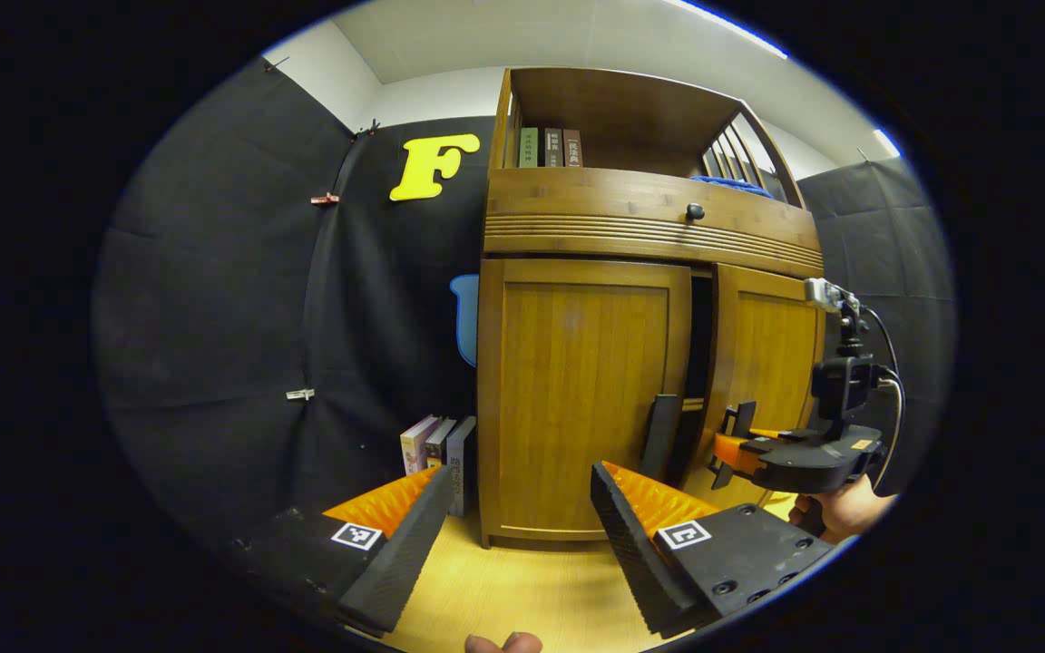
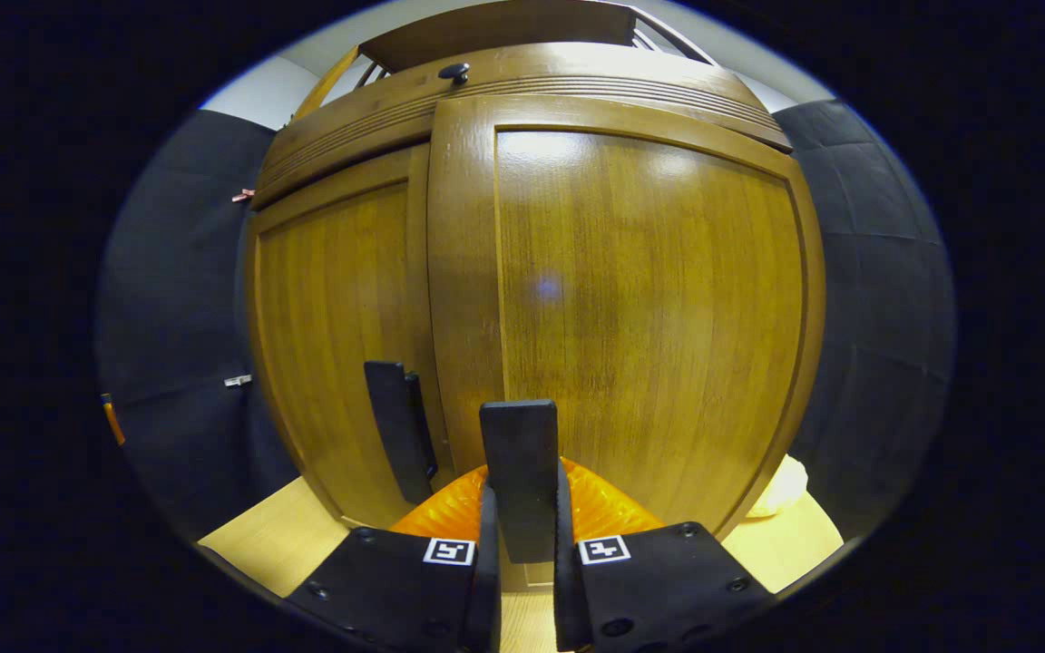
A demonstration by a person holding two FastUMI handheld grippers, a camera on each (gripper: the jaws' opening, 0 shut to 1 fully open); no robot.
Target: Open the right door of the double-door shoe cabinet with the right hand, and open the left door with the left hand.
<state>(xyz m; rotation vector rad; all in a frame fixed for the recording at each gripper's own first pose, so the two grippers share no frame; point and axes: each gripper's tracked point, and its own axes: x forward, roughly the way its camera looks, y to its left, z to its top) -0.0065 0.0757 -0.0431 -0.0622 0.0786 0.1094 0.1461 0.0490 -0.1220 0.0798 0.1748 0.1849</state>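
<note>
The brown bamboo double-door shoe cabinet stands on the pale wood floor. Its right door is ajar, the left door closed. The right gripper has its jaws clamped on the right door's flat black handle. The left gripper hangs near, jaws apart; the left door's black handle remains ungrasped.

The cabinet's inside is a dark gap between the doors, its contents too dark to tell. The hand under the right tongs is cut off by the edge. The book spines are too small to read.
</note>
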